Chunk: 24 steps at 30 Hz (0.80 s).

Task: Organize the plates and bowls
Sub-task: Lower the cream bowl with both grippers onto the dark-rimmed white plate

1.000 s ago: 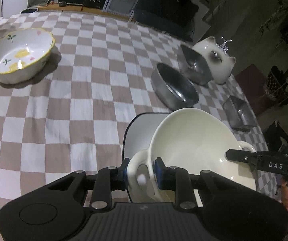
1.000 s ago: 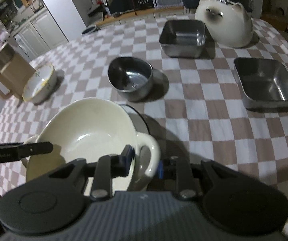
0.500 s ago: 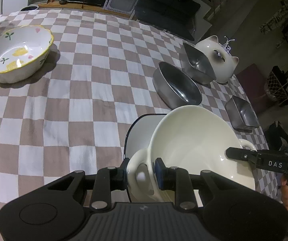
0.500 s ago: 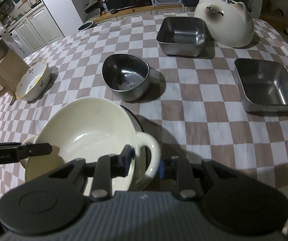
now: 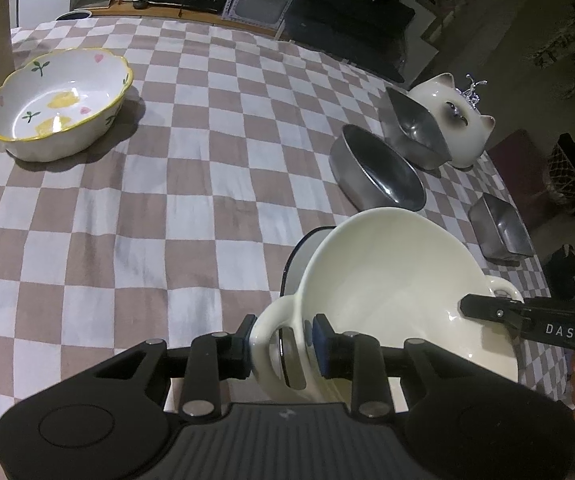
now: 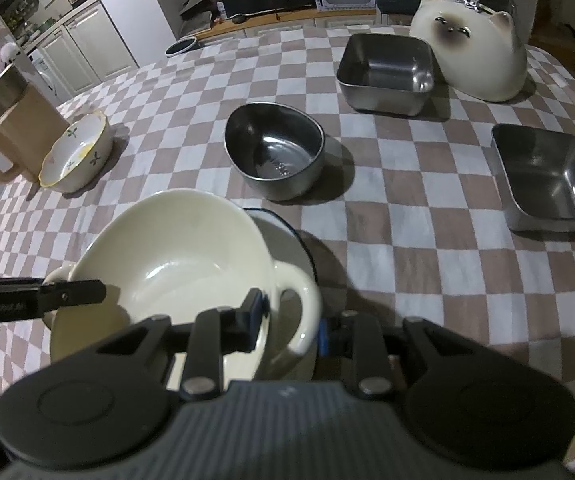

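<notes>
Left gripper (image 5: 281, 342) jaws narrow but opening right now, cream bowl's (image 5: 399, 292) loop handle (image 5: 265, 344) between pads, both touching it. Right gripper (image 6: 291, 322) also narrow, straddling other handle (image 6: 301, 308); left pad on it, right side hard to tell. Bowl sits over blue-rimmed plate (image 6: 287, 224) on checked tablecloth (image 5: 167, 200), near edge. Round steel bowl (image 6: 275, 156) just beyond; flowery bowl (image 5: 59, 102) well apart, far left.

My views are dim and sharp, lit from overhead; bowls cast soft shadows on the desk (image 5: 191, 208), glare glints inside them, and fisheye bends the edges.
</notes>
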Motion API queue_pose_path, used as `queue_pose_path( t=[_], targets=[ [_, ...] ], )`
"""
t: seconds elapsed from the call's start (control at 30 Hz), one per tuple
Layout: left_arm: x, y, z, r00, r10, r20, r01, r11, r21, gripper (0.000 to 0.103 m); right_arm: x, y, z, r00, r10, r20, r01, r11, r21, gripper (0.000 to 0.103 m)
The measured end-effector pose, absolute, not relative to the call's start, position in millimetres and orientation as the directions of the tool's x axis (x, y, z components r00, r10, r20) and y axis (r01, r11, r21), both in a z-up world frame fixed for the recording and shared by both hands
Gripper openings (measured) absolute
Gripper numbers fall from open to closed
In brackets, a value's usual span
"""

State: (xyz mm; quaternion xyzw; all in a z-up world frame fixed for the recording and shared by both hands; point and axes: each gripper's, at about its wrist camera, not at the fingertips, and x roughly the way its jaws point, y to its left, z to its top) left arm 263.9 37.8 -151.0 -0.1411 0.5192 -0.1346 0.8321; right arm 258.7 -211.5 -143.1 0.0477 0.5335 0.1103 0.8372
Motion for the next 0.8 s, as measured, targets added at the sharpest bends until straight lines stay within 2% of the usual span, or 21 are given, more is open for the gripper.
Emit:
queue_pose_path(
  t=[0.43,0.8],
  targets=[
    [273.0,29.7,-167.4,0.392,-0.347,-0.852,0.078,0.936,-0.344,0.037,260.0,-205.8,-146.8,0.399,0.184,-0.898,-0.157,0.979,0.131,0.031],
    [273.3,27.0,-168.7,0.385,-0.337,-0.859,0.104,0.941,-0.322,0.038,260.7,-201.3,-143.0,0.407,0.161,-0.899,-0.198,0.977,0.085,0.032]
  ],
)
